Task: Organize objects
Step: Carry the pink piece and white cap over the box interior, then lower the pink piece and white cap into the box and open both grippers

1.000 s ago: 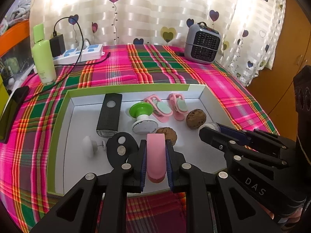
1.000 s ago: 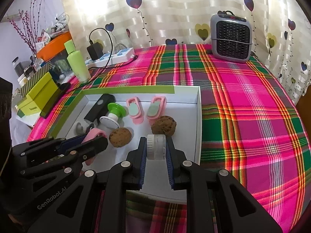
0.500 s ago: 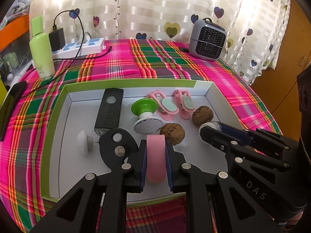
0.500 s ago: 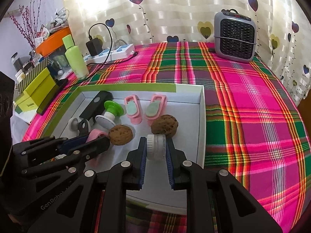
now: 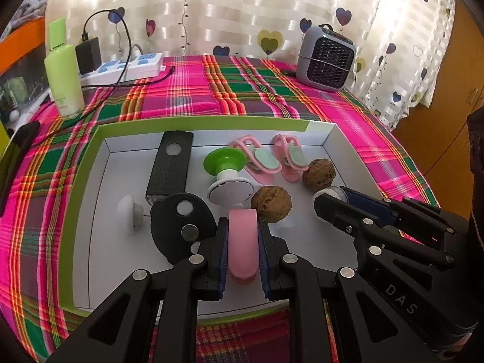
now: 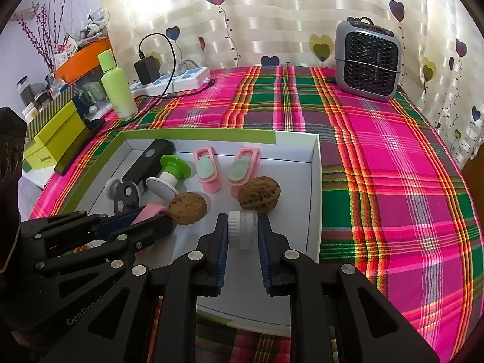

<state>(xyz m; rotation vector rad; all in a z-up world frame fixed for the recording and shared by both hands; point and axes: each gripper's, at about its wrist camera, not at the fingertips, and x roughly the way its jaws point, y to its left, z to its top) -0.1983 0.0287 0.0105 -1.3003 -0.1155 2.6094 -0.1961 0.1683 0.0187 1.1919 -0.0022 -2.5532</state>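
Nearest, the left gripper (image 5: pixel 242 254) is clamped on a pink piece (image 5: pixel 243 242) and the right gripper (image 6: pixel 242 239) on a white ribbed cap (image 6: pixel 243 230), both over the near part of the white box (image 6: pixel 314 181). Crowding is the risk: lowering either could knock the walnuts (image 5: pixel 271 202) just beyond. Only the right view shows the yellow-green carton (image 6: pixel 57 139) far left.

We see daylight glowing through the curtain (image 5: pixel 242 15) at the top of both frames, blown out at upper left. Fisheye bending curves the edges into black corners; the middle stays sharp, with soft shadows.
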